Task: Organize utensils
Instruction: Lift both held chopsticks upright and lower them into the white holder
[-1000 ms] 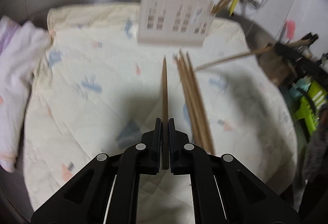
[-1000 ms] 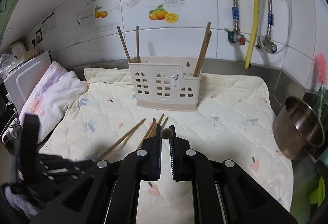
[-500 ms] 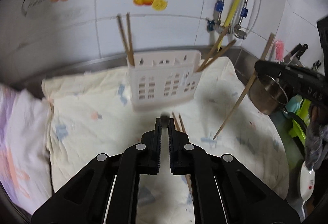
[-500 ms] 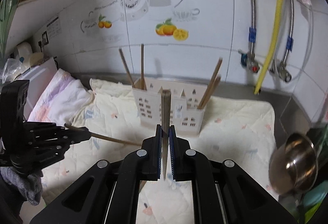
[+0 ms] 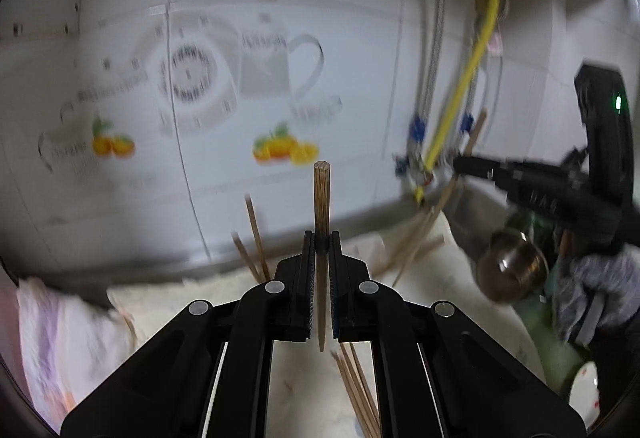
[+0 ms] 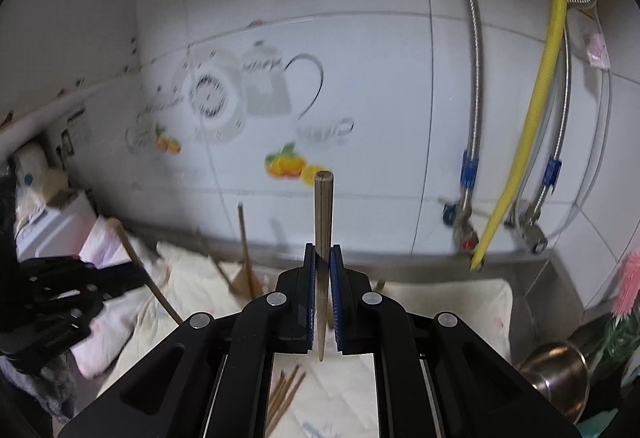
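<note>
Two chopsticks are up off the quilted mat (image 6: 440,302): my left gripper (image 5: 321,250) is clenched on one chopstick (image 5: 321,197), my right gripper (image 6: 322,258) on another chopstick (image 6: 322,205), each standing upright between the pads. I judge them light, stiff and slick, round tapered wood, best pinched mid-shaft so they don't pivot. More loose chopsticks (image 5: 356,390) lie below; others lean behind, blurred.
</note>
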Motion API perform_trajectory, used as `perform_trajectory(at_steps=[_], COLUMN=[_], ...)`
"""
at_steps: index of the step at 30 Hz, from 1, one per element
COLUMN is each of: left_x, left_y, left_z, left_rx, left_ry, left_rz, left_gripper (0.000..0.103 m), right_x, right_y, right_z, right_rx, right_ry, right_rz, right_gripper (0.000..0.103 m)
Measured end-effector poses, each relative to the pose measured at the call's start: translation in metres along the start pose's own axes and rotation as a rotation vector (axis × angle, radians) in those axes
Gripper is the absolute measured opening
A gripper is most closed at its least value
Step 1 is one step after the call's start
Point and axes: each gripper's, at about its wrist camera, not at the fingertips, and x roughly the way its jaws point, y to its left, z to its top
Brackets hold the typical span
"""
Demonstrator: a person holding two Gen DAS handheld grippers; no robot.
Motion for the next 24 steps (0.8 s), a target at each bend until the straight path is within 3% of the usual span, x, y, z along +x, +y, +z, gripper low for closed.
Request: perform_trajectory(at_steps=[5, 10, 24], left_x=[0.011, 0.036, 0.097], left_y=[0.013, 0.02, 0.046], left_z=[0.03, 0.034, -0.006], left_rx=[-0.033, -0.041, -0.097], left_ry=[-0.078, -0.097, 0.012], left_rz=[0.059, 0.127, 0.145], left_gripper=[0.005, 0.005, 0.005], right_x=[0.019, 0.043, 0.092], right_y=[-0.005, -0.013, -0.022], right_z=[0.016, 0.014, -0.02], right_rx=[0.015, 0.039, 0.04], right_ry=[-0.03, -0.026, 0.079], right_rz=[-0.038, -0.042, -0.043], right_gripper=[0.007, 0.007, 0.007])
